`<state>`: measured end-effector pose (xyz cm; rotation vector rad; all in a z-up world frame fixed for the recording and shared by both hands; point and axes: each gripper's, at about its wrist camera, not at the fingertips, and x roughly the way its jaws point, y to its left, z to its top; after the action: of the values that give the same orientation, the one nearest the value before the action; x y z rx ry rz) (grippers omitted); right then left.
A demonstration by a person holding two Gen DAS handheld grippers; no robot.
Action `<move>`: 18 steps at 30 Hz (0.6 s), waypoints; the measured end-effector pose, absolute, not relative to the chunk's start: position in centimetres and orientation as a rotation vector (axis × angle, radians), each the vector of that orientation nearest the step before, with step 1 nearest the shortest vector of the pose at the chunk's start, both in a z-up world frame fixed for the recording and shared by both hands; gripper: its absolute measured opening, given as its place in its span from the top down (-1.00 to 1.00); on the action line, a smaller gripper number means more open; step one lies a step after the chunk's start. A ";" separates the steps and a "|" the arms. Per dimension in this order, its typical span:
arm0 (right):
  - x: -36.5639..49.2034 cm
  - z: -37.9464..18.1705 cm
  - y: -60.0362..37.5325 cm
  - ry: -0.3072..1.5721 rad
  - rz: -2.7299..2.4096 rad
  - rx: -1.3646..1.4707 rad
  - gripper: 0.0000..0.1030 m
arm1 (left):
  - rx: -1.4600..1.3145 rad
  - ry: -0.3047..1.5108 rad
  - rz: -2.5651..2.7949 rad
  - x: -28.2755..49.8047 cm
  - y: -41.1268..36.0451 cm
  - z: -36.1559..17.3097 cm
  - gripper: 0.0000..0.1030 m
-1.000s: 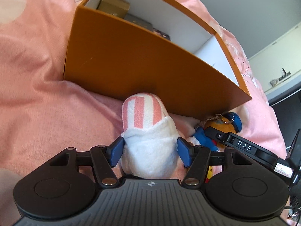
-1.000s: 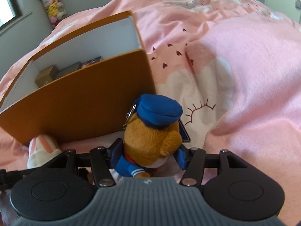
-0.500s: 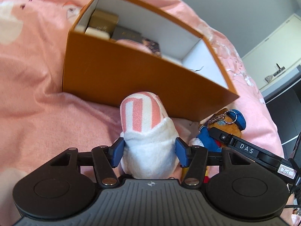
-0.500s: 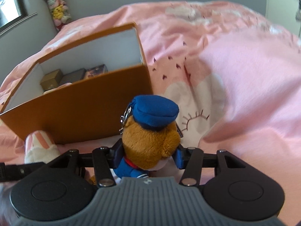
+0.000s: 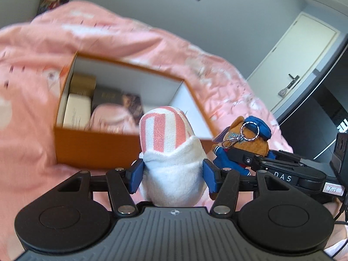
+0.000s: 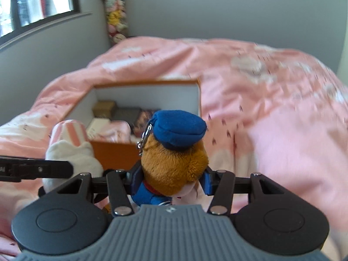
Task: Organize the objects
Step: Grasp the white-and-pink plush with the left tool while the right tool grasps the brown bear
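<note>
My left gripper point(image 5: 173, 175) is shut on a white plush toy with a pink-striped top point(image 5: 168, 143), held up in front of the orange box point(image 5: 95, 150). My right gripper point(image 6: 170, 181) is shut on a brown plush bear in a blue cap point(image 6: 174, 150) with a metal keyring clip. Each toy shows in the other view too: the bear point(image 5: 245, 139) to the right, the striped plush point(image 6: 69, 143) to the left. The orange box point(image 6: 117, 154) is open on top, white inside, and lies on the pink bedspread point(image 6: 271, 119) beyond both toys.
Inside the box lie several small boxes, a cream one point(image 5: 77, 111), a gold one point(image 5: 83, 83) and a dark one point(image 5: 106, 97), plus something pink point(image 5: 111, 117). A column of stacked plush toys point(image 6: 115, 15) stands in the corner. A door point(image 5: 304, 58) is at the right.
Both grippers have closed on their toys and lifted them off the bedspread. The views now look down over the box's front wall into its inside, and more of the room shows.
</note>
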<state>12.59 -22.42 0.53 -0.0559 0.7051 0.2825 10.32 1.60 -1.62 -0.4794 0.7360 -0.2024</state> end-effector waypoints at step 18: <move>20.1 6.5 -19.8 0.658 0.382 -0.159 -0.06 | -0.392 0.694 -0.250 18.5 3.1 2.6 -0.27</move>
<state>20.13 -19.85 6.48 -0.1585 0.6577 0.3821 18.47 3.10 2.61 -0.3924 0.6939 -0.2502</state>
